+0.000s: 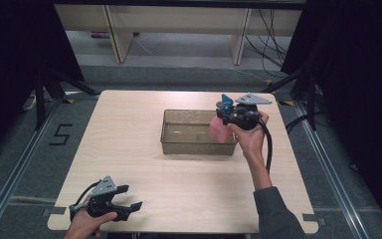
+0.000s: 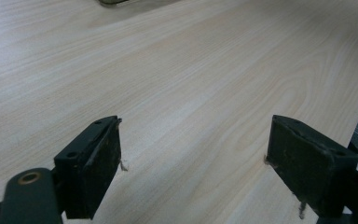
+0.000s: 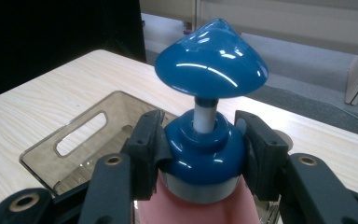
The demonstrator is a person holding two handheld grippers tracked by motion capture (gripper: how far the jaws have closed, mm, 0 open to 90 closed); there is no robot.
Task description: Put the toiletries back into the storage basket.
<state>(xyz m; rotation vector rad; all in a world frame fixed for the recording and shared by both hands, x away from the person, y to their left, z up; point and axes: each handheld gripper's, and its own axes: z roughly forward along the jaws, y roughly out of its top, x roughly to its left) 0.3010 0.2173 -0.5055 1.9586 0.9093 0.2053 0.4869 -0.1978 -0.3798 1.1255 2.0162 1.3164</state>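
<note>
Jaws of the right gripper (image 3: pixel 204 154) clamp the blue collar of a pink pump bottle (image 1: pixel 219 128), holding it upright over the clear bin (image 1: pixel 179 145)'s right end, likely for placing inside. Left gripper (image 1: pixel 124 199) rests wide, empty, on the tabletop (image 1: pixel 129 124).

In my right gripper view, the pink bottle (image 3: pixel 196 210) runs off the bottom edge, so I see only its top below the blue pump cap (image 3: pixel 209 93). From above, my right gripper (image 1: pixel 229 113) and hand (image 1: pixel 248 137) cover most of that bottle. The clear bin (image 3: pixel 74 140) is partly hidden behind the jaws. In my left gripper view, the bin's corner (image 2: pixel 116 2) is cut by the top edge.
</note>
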